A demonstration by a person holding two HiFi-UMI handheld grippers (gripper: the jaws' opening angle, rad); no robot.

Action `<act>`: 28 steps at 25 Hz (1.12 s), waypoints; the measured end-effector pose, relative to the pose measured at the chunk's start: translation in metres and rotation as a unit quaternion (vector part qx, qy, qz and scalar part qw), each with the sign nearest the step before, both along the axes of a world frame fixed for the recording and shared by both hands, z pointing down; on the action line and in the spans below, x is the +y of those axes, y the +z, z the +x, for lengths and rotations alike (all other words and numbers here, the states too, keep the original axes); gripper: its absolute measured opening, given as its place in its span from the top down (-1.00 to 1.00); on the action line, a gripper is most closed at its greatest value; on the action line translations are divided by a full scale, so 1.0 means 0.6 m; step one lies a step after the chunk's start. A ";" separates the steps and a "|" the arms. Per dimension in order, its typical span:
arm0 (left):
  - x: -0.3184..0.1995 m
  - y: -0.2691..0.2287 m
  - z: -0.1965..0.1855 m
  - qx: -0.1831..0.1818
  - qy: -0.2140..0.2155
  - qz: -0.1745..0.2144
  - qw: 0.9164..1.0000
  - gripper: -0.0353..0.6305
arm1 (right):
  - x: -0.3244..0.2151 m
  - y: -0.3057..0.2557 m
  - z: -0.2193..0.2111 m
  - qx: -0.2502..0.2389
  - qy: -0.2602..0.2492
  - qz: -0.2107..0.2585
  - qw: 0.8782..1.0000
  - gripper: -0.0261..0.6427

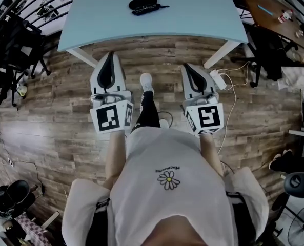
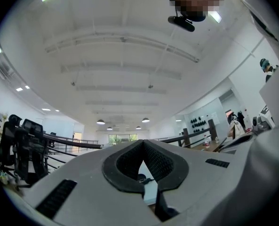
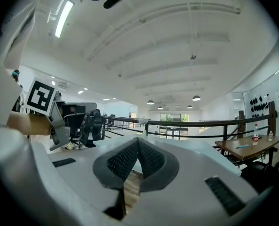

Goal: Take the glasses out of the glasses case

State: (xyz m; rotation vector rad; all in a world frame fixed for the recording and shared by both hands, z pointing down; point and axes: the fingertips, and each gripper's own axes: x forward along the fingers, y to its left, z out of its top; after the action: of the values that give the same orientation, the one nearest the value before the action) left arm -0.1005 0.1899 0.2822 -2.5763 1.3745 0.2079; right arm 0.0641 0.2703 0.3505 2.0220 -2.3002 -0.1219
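Note:
A black glasses case (image 1: pixel 143 4) lies on the far part of the pale blue table (image 1: pixel 193 14), with what looks like a pair of glasses at its front edge. Both grippers are held over the wooden floor, short of the table's near edge. My left gripper (image 1: pixel 110 55) has its jaws closed tip to tip with nothing between them. My right gripper (image 1: pixel 187 65) is shut and empty too. In the left gripper view the jaw tips (image 2: pixel 143 142) meet, and the case (image 2: pixel 141 177) shows small through the gap below. In the right gripper view the tips (image 3: pixel 138 140) meet above floorboards.
The table's white legs (image 1: pixel 221 54) angle out at both near corners. A power strip and cables (image 1: pixel 219 79) lie on the floor by the right leg. Black chairs and gear (image 1: pixel 11 50) crowd the left; a wooden table (image 1: pixel 275 9) stands at the right. The person's shoe (image 1: pixel 146 81) is between the grippers.

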 end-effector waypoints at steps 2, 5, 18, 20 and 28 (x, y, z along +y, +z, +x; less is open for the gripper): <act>-0.021 0.004 0.005 0.004 0.003 0.002 1.000 0.84 | -0.017 0.007 0.004 0.000 -0.003 -0.002 1.000 0.89; -0.060 -0.001 0.012 0.012 0.003 0.006 1.000 0.84 | -0.050 0.010 0.011 0.002 -0.011 -0.007 1.000 0.89; -0.269 -0.004 0.099 0.004 0.053 0.002 0.999 0.84 | -0.274 0.005 0.066 0.017 -0.003 -0.032 0.999 0.89; -0.319 -0.014 0.106 0.009 0.058 0.000 0.998 0.84 | -0.326 -0.014 0.071 0.020 -0.003 -0.025 0.999 0.89; -0.540 -0.013 0.118 0.029 0.063 -0.021 0.997 0.84 | -0.539 -0.049 0.095 0.045 -0.005 -0.034 0.998 0.89</act>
State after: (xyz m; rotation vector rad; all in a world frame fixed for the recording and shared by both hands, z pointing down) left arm -0.0300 -0.1342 0.2743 -2.7149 1.2490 0.2791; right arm 0.1212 -0.0532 0.3211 1.9317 -2.2289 -0.1319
